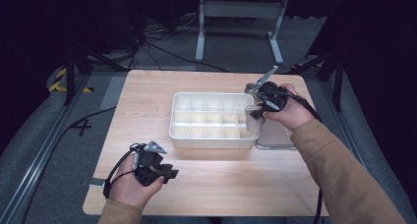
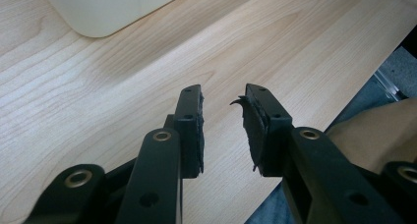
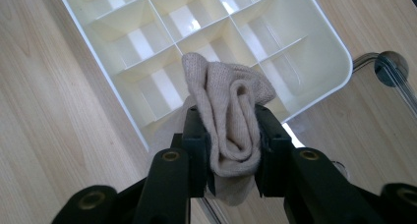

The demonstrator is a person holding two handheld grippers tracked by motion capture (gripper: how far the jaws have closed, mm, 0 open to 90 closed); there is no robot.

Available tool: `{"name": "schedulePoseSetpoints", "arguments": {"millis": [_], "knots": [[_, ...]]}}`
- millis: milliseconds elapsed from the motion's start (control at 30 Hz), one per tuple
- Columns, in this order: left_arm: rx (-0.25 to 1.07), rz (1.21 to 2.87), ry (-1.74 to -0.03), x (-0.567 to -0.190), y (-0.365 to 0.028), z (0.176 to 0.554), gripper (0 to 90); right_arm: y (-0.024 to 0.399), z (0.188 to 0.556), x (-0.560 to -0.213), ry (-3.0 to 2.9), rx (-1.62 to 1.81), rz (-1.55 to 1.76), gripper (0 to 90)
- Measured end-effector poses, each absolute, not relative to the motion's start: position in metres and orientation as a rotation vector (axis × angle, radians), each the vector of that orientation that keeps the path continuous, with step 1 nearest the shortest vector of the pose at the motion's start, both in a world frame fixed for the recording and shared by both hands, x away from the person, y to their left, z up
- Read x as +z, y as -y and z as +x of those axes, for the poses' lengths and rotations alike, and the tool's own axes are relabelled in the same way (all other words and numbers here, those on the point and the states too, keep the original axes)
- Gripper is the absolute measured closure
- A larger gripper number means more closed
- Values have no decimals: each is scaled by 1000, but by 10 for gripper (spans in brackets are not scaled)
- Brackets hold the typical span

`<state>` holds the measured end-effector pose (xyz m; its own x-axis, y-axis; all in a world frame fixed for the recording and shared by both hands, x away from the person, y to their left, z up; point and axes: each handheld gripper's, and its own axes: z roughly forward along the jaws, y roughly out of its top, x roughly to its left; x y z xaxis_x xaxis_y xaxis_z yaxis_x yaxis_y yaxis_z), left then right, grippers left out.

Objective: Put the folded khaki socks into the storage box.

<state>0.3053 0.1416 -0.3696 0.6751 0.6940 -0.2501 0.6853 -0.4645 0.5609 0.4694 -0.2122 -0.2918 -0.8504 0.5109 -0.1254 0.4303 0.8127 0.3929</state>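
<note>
Beige knit sock, rolled into a thick soft bundle, ribbed weave, folds visible at the top end. It sat clamped between the jaws of the right gripper, both pads pressing its sides, the roll bulging above and below them. In the high view the sock was over the right end of the white divided tray, at the tray's right-hand compartments; whether it touched the tray could not be told. Tray compartments in sight looked bare, small rectangular cells in rows.

Right hand came in from the lower right, tan sleeve, forearm angled across the worktop corner, gripper pointing left and down toward the tray. A clear flat lid or plate lay on the worktop just beside the tray's right side, under that hand.

Left hand rested low near the worktop's front edge, well apart from the tray, its gripper pointing right. In the left gripper view the left gripper had its jaws parted with nothing between them, bare wood under them, one pad frayed at its edge, tray corner farther off.
</note>
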Motion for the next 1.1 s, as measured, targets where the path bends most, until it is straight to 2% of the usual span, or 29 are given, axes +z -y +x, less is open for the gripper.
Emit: {"name": "schedulePoseSetpoints", "arguments": {"millis": [1100], "knots": [[6, 2250, -1055, -371, -143, 306, 691, 184, 474, -355, -2840, 291, 599, 700]]}}
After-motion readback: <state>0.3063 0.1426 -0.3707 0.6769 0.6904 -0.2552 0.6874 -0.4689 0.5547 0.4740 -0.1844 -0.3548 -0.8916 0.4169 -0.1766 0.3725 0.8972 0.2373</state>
